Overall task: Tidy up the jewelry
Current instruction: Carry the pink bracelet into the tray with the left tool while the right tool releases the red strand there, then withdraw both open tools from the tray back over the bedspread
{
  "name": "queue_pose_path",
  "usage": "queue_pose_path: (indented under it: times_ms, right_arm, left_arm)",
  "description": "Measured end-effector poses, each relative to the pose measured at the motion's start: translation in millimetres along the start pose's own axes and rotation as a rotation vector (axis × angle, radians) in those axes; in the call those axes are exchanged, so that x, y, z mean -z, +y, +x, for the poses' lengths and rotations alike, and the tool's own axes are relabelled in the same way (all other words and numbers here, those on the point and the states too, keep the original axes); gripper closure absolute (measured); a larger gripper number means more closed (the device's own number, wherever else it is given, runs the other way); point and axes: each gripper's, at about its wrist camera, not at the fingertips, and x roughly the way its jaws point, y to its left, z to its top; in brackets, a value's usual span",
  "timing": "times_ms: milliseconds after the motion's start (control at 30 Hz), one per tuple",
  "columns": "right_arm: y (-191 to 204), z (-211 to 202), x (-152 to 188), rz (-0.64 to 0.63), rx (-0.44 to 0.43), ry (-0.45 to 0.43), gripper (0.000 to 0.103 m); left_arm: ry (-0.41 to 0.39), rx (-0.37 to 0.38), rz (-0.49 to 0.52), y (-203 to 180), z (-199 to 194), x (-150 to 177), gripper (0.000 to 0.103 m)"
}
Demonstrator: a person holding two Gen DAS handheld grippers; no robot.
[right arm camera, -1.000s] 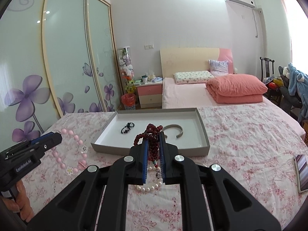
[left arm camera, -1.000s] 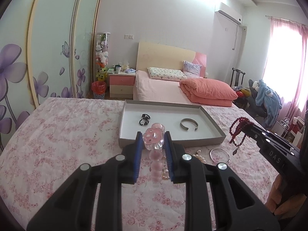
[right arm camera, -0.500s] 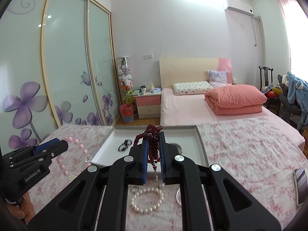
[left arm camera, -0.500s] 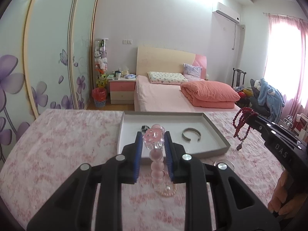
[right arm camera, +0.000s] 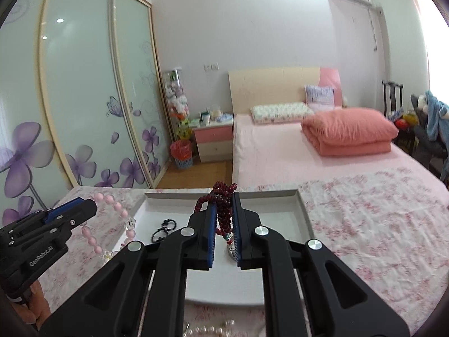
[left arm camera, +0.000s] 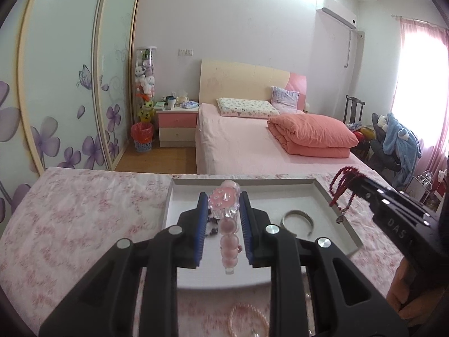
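**Both grippers loaded, hanging over the tray**

Jaws on both sides are clamped on beads. Left gripper (left arm camera: 221, 213) has its blue pads pinched on a pink bead bracelet (left arm camera: 228, 233): a clear flower-ish charm sits up at the fingertips and the pink beads dangle down between the fingers. From the right wrist camera you can see the same bracelet looping out of the left gripper (right arm camera: 84, 207), out over the flowery bedspread (right arm camera: 378, 219) at the left edge of the tray.

Right gripper (right arm camera: 224, 219) is closed narrow on a dark red bead strand (right arm camera: 223, 210). It bunches up above the fingertips and hangs down between the pads, with a small metal charm at the bottom end. In the left wrist view the strand droops off the right gripper (left arm camera: 362, 182), just above the tray's right rim.

The tray (left arm camera: 322, 188) is a shallow white thing with grey walls, sitting on the pink floral bedspread. Inside it: a silver open bangle (left arm camera: 297, 216) toward the right, and a small black beaded piece (right arm camera: 165, 227) toward the left, mostly hidden behind the left fingers in that view.

On the bedspread in front of the tray there's a pearl bracelet (left arm camera: 247, 320), partly cut off at the bottom of the frame and a bit blurry. Another bed with a folded salmon quilt (left arm camera: 311, 137) is in the background.
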Motion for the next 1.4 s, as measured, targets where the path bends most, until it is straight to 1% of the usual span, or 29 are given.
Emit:
queue_pose_path:
  times_ms: [67, 200, 300, 367, 400, 433, 500, 733, 967, 1167, 1200, 1267, 1400]
  right_arm:
    - [-2.9, 17.3, 1.3, 0.008, 0.000, 0.029, 0.091]
    - [-4.0, 45.8, 3.0, 0.017, 0.001, 0.073, 0.091]
    - [-2.1, 56.6, 3.2, 0.005, 0.009, 0.085, 0.091]
    - [-1.8, 64.1, 2.8, 0.003, 0.014, 0.106, 0.089]
    - [-2.9, 66.7, 3.5, 0.010, 0.014, 0.121, 0.083]
    - [-4.0, 67.8, 4.1, 0.016, 0.017, 0.128, 0.069]
    - [-7.5, 66.7, 5.1, 0.027, 0.024, 0.129, 0.054]
    - [-18.0, 47.0, 3.9, 0.049, 0.041, 0.102, 0.054]
    - [-23.7, 25.5, 3.6, 0.048, 0.047, 0.083, 0.054]
    - [-27.0, -2.7, 11.6, 0.038, 0.049, 0.072, 0.054]
    - [-29.2, -8.6, 13.9, 0.034, 0.051, 0.072, 0.054]
    - [-31.6, -17.9, 18.5, 0.028, 0.059, 0.074, 0.054]
    - [-41.3, -35.0, 35.5, 0.020, 0.081, 0.097, 0.054]
  left_arm:
    - [0.024, -0.004, -0.009, 2.6, 21.3, -2.8, 0.080]
    - [0.056, -0.011, -0.017, 6.2, 51.3, -5.3, 0.080]
    - [0.070, -0.012, -0.019, 6.8, 66.5, -5.2, 0.080]
    - [0.078, -0.007, -0.016, 7.2, 73.4, -5.3, 0.080]
    - [0.074, -0.009, -0.018, 7.4, 75.5, -6.0, 0.080]
    - [0.066, -0.013, -0.019, 6.4, 74.9, -5.2, 0.079]
    - [0.055, -0.012, -0.027, 8.1, 73.6, -7.5, 0.076]
    - [0.038, -0.049, -0.068, 26.8, 58.7, -11.1, 0.075]
    - [0.035, -0.075, -0.084, 40.2, 28.9, -1.5, 0.075]
    - [0.047, -0.067, -0.081, 39.1, 2.9, 14.1, 0.074]
    - [0.052, -0.063, -0.078, 38.2, -1.3, 18.0, 0.074]
    - [0.063, -0.057, -0.073, 37.1, -8.5, 25.8, 0.069]
    - [0.098, -0.035, -0.067, 34.2, -19.6, 45.3, 0.068]
